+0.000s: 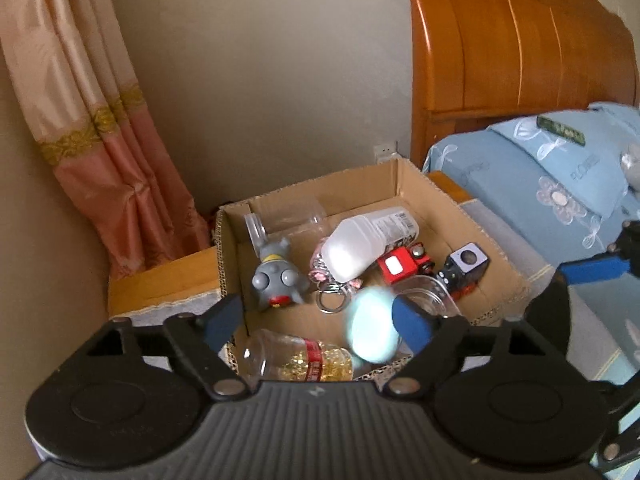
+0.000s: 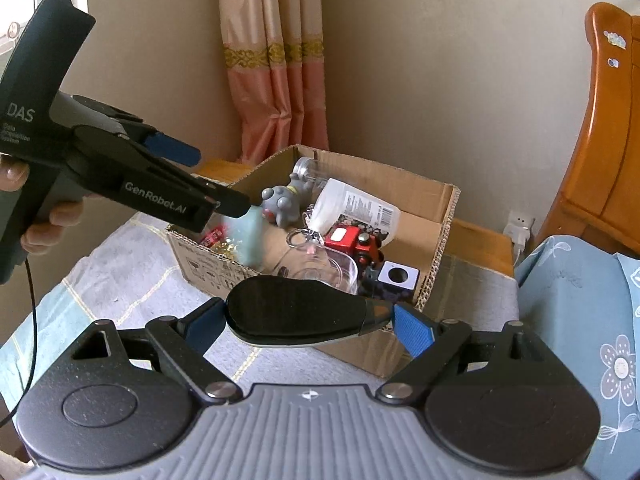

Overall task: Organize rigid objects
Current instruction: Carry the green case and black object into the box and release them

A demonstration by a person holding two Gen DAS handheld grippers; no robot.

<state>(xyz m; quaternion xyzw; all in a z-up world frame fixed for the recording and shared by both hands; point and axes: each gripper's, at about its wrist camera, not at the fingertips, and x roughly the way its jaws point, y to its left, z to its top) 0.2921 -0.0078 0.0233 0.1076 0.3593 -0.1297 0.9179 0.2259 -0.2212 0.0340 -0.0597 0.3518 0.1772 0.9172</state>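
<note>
An open cardboard box (image 1: 416,178) stands on the bed and also shows in the right wrist view (image 2: 436,240). My left gripper (image 1: 316,320) is open above the box's near edge; a blurred pale blue-green object (image 1: 372,326) is in the air just off its right finger, over the box, and also shows blurred in the right wrist view (image 2: 250,236). My right gripper (image 2: 308,320) is shut on a flat black oval object (image 2: 296,308), held in front of the box.
In the box lie a grey toy (image 1: 276,280), a white bottle (image 1: 368,240), a red toy train (image 1: 404,266), a clear jar (image 1: 284,216), a bottle with gold bits (image 1: 300,360) and a clear cup (image 1: 426,300). Wooden headboard (image 1: 520,60), blue pillow (image 1: 552,184).
</note>
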